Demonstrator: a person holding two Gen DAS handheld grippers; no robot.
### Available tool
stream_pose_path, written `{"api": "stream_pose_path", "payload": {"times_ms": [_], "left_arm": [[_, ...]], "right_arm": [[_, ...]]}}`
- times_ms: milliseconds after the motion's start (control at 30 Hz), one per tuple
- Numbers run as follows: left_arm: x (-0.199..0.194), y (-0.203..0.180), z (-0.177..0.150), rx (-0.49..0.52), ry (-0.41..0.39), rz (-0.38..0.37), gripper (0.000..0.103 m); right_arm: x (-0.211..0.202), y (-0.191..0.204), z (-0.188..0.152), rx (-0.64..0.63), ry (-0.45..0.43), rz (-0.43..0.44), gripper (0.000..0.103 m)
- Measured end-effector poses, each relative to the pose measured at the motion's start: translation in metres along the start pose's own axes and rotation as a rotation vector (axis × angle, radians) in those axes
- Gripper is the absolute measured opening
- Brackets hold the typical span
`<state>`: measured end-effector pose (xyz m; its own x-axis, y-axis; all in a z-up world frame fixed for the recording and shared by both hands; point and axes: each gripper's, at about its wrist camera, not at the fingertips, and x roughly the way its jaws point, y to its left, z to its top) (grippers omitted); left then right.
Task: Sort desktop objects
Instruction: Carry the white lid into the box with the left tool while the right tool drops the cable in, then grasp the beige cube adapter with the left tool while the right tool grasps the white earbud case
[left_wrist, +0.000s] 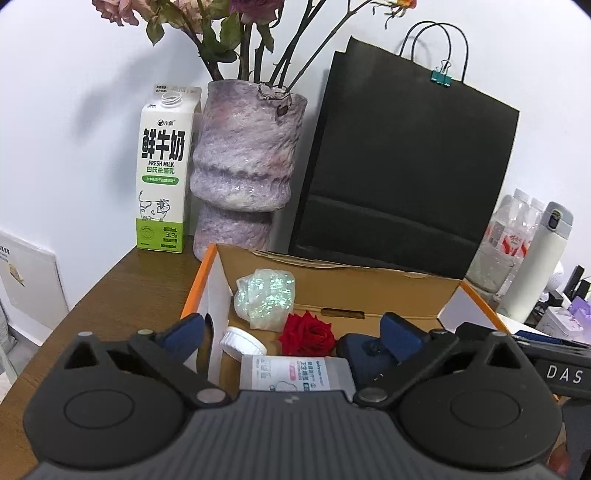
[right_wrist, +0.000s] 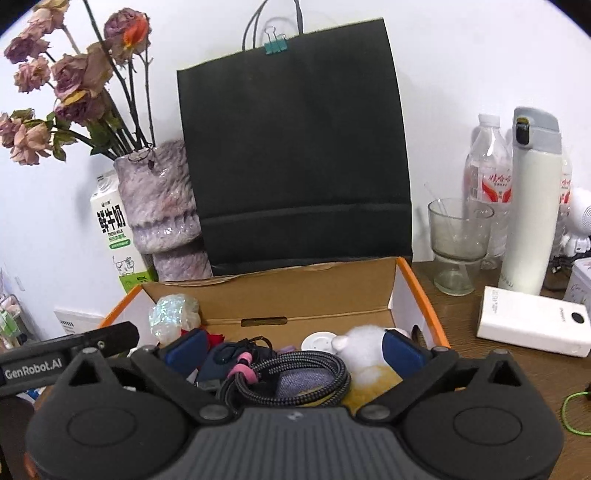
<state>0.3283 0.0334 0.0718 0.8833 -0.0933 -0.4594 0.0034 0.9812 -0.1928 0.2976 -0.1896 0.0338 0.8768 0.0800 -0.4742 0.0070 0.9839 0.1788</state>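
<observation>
An open cardboard box with orange edges (left_wrist: 332, 291) (right_wrist: 314, 295) stands on the wooden desk. In the left wrist view it holds an iridescent wrapped lump (left_wrist: 266, 299), a red rose head (left_wrist: 308, 334), a white cap (left_wrist: 242, 343), a pack of cotton swabs (left_wrist: 295, 373) and a dark blue case (left_wrist: 358, 354). My left gripper (left_wrist: 295, 332) is open above the box's left part, holding nothing. In the right wrist view a coiled braided cable (right_wrist: 295, 376), a white fluffy toy (right_wrist: 364, 350) and a white disc (right_wrist: 317, 341) lie in the box. My right gripper (right_wrist: 293, 349) is open above them, holding nothing.
Behind the box stand a black paper bag (right_wrist: 295, 147), a purple vase of dried roses (left_wrist: 243, 166) and a milk carton (left_wrist: 162, 177). To the right are a glass (right_wrist: 458, 243), water bottles (right_wrist: 487, 173), a white flask (right_wrist: 532, 206) and a white power bank (right_wrist: 532, 321).
</observation>
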Motion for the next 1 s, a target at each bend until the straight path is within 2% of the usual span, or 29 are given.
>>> {"api": "stream_pose_path", "payload": {"times_ms": [267, 533, 767, 1000], "left_arm": [[-0.039, 0.003, -0.014, 0.007, 0.011, -0.002, 0.103], [-0.079, 0.000, -0.053, 0.015, 0.093, -0.019, 0.103], [-0.094, -0.033, -0.093, 0.032, 0.198, -0.067, 0.103], [-0.100, -0.064, -0.120, 0.069, 0.222, -0.017, 0.103]], "right_arm": [[-0.041, -0.002, -0.017, -0.052, 0.003, -0.030, 0.101], [-0.083, -0.010, -0.069, -0.170, 0.087, -0.073, 0.101], [-0.111, -0.027, -0.103, -0.169, 0.145, -0.096, 0.101], [-0.120, -0.033, -0.121, -0.183, 0.168, -0.111, 0.101]]}}
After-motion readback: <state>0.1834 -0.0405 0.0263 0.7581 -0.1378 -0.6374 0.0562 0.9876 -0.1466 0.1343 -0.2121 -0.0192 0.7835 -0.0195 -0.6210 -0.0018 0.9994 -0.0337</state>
